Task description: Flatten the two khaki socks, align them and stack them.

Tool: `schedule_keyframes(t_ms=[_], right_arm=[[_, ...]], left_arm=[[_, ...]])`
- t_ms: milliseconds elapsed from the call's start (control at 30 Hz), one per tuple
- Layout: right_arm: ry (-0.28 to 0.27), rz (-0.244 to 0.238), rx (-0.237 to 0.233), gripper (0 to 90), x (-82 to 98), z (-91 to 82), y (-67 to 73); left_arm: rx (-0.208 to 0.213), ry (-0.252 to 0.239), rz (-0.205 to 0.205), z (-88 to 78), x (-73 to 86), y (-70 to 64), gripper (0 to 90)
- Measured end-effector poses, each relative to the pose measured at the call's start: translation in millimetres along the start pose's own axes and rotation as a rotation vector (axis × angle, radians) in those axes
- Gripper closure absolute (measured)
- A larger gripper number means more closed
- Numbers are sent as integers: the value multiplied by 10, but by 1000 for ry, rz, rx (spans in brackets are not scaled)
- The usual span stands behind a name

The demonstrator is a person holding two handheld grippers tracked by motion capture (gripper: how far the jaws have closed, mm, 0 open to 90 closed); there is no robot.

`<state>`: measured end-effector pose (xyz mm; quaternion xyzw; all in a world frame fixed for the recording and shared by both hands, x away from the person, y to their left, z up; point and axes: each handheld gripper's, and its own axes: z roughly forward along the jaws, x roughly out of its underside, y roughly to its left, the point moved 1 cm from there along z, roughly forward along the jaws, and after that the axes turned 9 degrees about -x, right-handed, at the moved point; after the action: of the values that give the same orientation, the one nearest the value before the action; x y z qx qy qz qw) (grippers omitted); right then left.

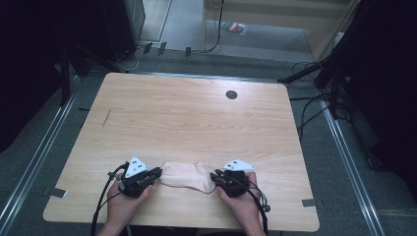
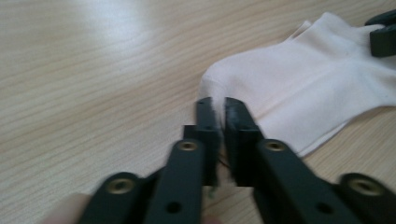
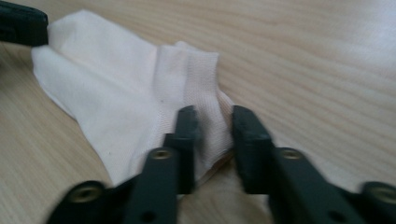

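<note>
Flat on the table [image 1: 196, 113], sock [image 1: 184, 175] between both claws, left claw [image 2: 217, 106] barely parted at its toe, right claw [image 3: 214, 116] released astride its cuff.

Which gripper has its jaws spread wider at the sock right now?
The right gripper: a clear gap stands between its jaws over the sock's ribbed cuff. The left gripper's are nearly together.

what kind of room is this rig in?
Probably a lab or recording workspace, not a home: a bare wooden table on grey carpet, metal floor rails on both sides, loose cables, and dark equipment stands around it.
</note>
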<state>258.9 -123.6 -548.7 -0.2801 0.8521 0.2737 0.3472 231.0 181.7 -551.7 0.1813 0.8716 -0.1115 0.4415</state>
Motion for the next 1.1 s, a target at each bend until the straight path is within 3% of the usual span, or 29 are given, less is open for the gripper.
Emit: schedule_keyframes(t_ms=[67, 133, 200, 300, 400, 533, 1100], right_arm=[[-46, -14, 8, 420, -15, -34, -22], [-91, -8, 2, 317, -37, -84, -48], [-127, -19, 11, 229, -52, -136, -63], [-140, -16, 26, 142, -54, -196, -85], [-175, -6, 37, 144, -61, -257, -126], [-201, 7, 55, 144, -62, -333, -195], [-220, 59, 117, 144, 61, -604, -509]], left_arm=[[35, -39, -20, -10, -1, 40, 553], [62, -70, -71, -22, 4, 97, 415], [39, -112, -88, -42, 3, 154, 284], [3, -128, -118, -99, -11, 230, 150], [-37, -152, -113, -182, -15, 300, 121], [-31, -183, -113, -263, -15, 407, 76], [-153, -152, -160, -448, 166, 890, 76]])
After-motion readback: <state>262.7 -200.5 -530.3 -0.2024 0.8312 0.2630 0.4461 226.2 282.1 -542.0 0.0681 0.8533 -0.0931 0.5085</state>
